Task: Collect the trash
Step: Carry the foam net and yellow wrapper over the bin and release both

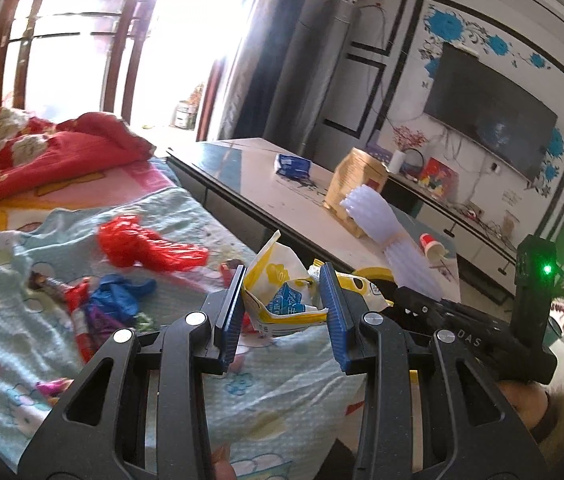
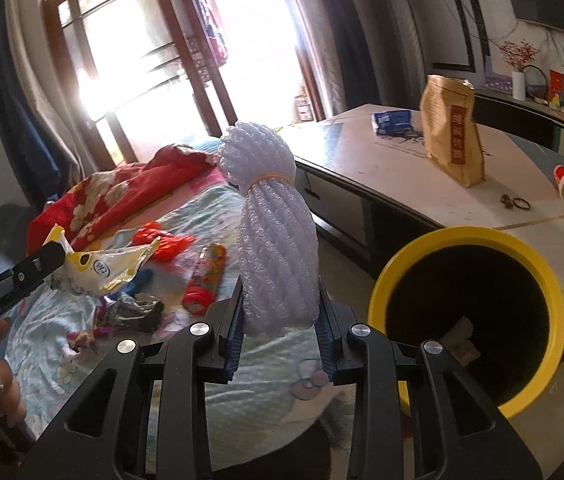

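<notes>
Both grippers are loaded. Left gripper (image 1: 283, 312) has its blue ribbed pads clamped on a crumpled yellow-and-white foil snack wrapper (image 1: 282, 292), held above the bed. Right gripper (image 2: 280, 320) is closed around the lower end of a white foam-net sleeve bundle tied with a yellow rubber band (image 2: 274, 232), standing upright between the pads.

Round black bin with a yellow rim (image 2: 433, 248) sits just right of the right gripper, beside the bed edge, with some pale scraps already at the bottom. Probable step: carry the foam bundle over the bin mouth and drop it. To do it well, swing right until the bundle is well inside the rim before opening, since it is tall and light and could tip out or catch the rim. Wrapper goes next; approach from above so the two tools don't collide.

Materials: foam net is soft, springy, knobbly mesh, compresses under the pads. Wrapper is thin, creased, shiny film, sharp folds, sticks out both sides of the jaws.

More trash lies on the light-blue quilted bed sheet (image 2: 266, 392): a red crinkled plastic bag (image 1: 142, 244), a red-patterned tube wrapper (image 2: 206, 276), and a dark crumpled foil scrap (image 2: 138, 312).
</notes>
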Motion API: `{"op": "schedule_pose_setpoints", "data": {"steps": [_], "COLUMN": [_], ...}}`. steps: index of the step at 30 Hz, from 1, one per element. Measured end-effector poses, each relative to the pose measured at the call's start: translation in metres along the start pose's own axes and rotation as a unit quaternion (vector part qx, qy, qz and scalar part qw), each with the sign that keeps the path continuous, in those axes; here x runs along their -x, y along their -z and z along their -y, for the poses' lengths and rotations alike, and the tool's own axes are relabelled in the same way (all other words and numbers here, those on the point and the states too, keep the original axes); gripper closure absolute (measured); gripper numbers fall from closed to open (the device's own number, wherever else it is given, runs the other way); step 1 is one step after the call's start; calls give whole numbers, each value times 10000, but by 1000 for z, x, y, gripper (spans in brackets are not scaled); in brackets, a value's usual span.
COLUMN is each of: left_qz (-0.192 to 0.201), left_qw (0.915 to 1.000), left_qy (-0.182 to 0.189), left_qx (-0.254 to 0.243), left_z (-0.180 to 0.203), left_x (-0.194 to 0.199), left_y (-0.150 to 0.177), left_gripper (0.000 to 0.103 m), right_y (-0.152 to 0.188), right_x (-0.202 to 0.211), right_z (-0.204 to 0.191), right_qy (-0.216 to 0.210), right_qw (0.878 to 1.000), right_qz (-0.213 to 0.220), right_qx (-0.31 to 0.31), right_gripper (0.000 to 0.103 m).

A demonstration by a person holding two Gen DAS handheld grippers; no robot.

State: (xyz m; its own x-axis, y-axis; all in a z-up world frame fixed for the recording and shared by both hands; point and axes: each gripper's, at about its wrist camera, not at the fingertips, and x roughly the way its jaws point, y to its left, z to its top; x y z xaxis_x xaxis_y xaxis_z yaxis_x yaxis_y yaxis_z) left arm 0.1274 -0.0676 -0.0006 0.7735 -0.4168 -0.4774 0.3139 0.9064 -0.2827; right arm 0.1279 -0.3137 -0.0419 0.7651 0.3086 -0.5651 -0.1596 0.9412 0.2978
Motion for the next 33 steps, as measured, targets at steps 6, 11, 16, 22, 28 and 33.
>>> {"op": "schedule_pose_setpoints", "data": {"steps": [6, 11, 16, 22, 28, 33], "left_qz": [-107, -202, -287, -390, -498, -552], "left_qw": [9995, 9985, 9971, 9952, 9932, 9919], "left_qy": [158, 277, 364, 456, 519, 565], "left_qx": [-247, -434, -597, -769, -914, -996], "left_z": [23, 40, 55, 74, 89, 100], "left_x": [-15, -29, -42, -58, -74, -80], "left_y": [0, 2, 4, 6, 10, 12], "left_gripper": [74, 74, 74, 74, 74, 74], "right_y": [3, 9, 13, 16, 21, 24], "right_x": [7, 10, 13, 18, 24, 28], "right_z": [22, 37, 57, 76, 95, 110], "right_qy": [141, 227, 311, 410, 501, 584], "right_qw": [9996, 9990, 9977, 9958, 9932, 9907], "right_qz": [44, 38, 73, 108, 141, 175], "right_qx": [-227, -377, -590, -814, -1045, -1218], "right_gripper": [73, 73, 73, 73, 73, 73]}}
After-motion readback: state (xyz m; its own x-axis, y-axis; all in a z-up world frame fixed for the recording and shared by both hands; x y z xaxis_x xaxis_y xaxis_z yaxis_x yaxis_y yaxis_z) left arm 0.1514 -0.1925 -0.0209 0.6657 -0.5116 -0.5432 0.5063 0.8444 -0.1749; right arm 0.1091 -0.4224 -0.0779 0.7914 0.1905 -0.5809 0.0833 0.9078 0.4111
